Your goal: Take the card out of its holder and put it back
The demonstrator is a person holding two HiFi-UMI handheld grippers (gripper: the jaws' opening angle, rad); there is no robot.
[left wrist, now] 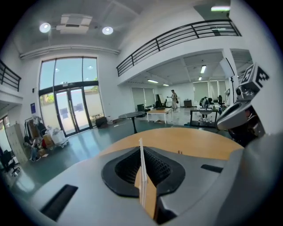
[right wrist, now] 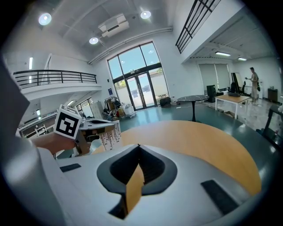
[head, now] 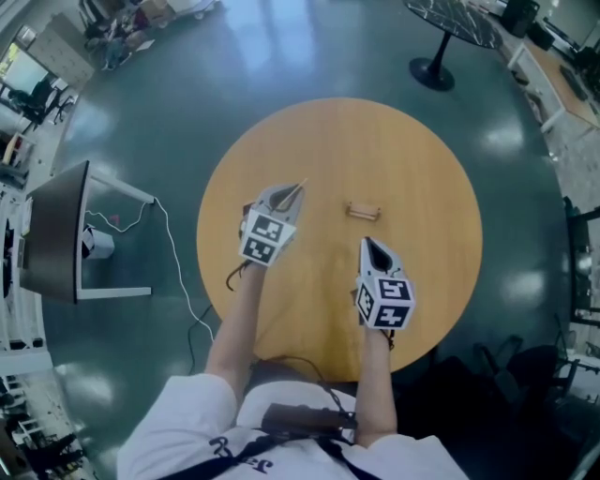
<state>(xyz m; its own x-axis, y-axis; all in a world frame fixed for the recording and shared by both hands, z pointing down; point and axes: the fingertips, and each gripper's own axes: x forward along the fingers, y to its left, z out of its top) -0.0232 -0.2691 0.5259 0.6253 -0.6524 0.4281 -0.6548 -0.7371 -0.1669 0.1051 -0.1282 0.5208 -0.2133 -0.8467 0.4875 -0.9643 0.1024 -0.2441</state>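
The white card (left wrist: 141, 170) stands edge-on between the jaws of my left gripper (head: 300, 187), which is shut on it. In the right gripper view the card (right wrist: 108, 135) shows its printed face and hangs from the left gripper (right wrist: 84, 128) above the table's left side. The small wooden card holder (head: 362, 210) lies alone near the middle of the round wooden table (head: 422, 169), to the right of the left gripper's tip. My right gripper (head: 367, 243) hovers just below the holder in the head view, apart from it. It is shut with nothing between its jaws.
A desk with a dark monitor (head: 56, 234) stands on the floor left of the table, with a cable (head: 178, 272) trailing from it. A black pedestal table (head: 448, 28) stands at the far right. The person's torso is at the table's near edge.
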